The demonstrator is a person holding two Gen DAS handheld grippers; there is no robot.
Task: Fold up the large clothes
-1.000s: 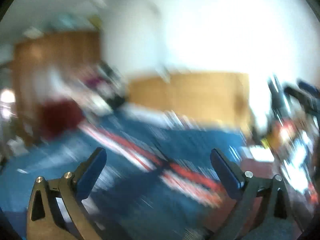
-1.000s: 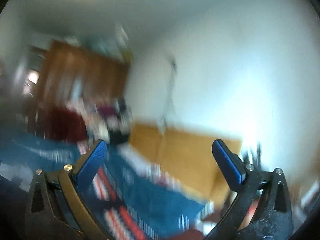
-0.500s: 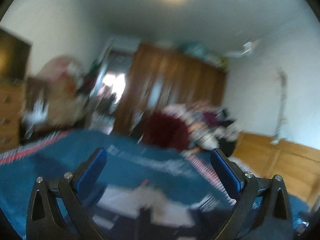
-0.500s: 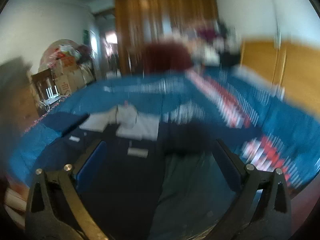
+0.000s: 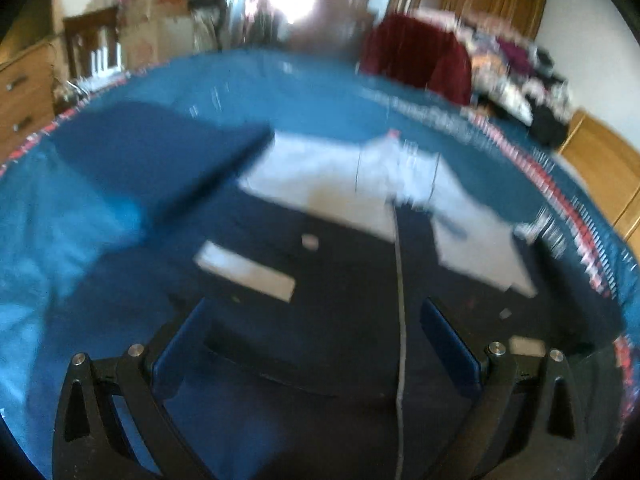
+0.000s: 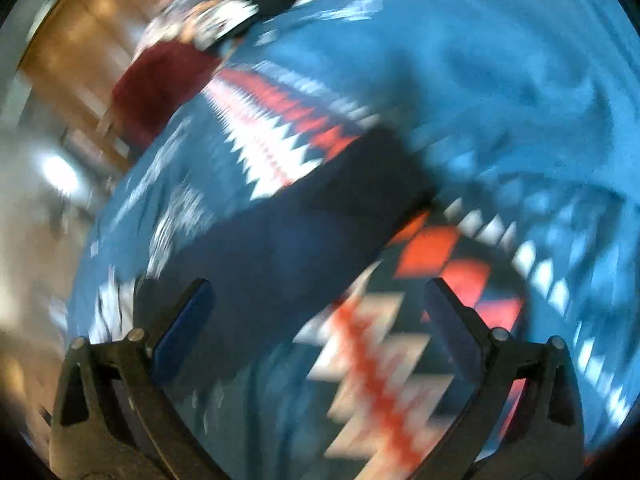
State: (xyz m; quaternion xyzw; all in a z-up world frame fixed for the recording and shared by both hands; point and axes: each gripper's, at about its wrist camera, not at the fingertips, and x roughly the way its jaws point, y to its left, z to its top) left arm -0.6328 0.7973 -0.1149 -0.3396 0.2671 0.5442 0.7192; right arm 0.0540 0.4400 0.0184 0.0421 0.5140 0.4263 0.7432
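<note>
A dark jacket [image 5: 320, 280] with white panels is seen spread flat on a bed [image 5: 60, 208] covered by a blue blanket with a red and white zigzag band. One sleeve [image 5: 160, 160] is stretched out to the far left in the left wrist view; a dark sleeve [image 6: 288, 232] is also seen lying across the zigzag band in the right wrist view, and which sleeve this is cannot be told. A zip line [image 5: 400, 280] is seen running down the middle of the jacket.

The left tongs [image 5: 316, 348] are held released above the lower body of the jacket, with nothing between the jaws. The right tongs [image 6: 316, 328] are likewise released and empty, held above the sleeve and blanket. No fold appears to have been made yet.

Both views are badly smeared, so edges are hard to judge. The main risk is that the blanket is pinched together with the sleeve, since the two lie touching and both are soft. A grasp taken too far from a cuff or hem is likely to leave the fold crooked. If only the top layer is caught, the jacket may be opened at the zip rather than folded.
</note>
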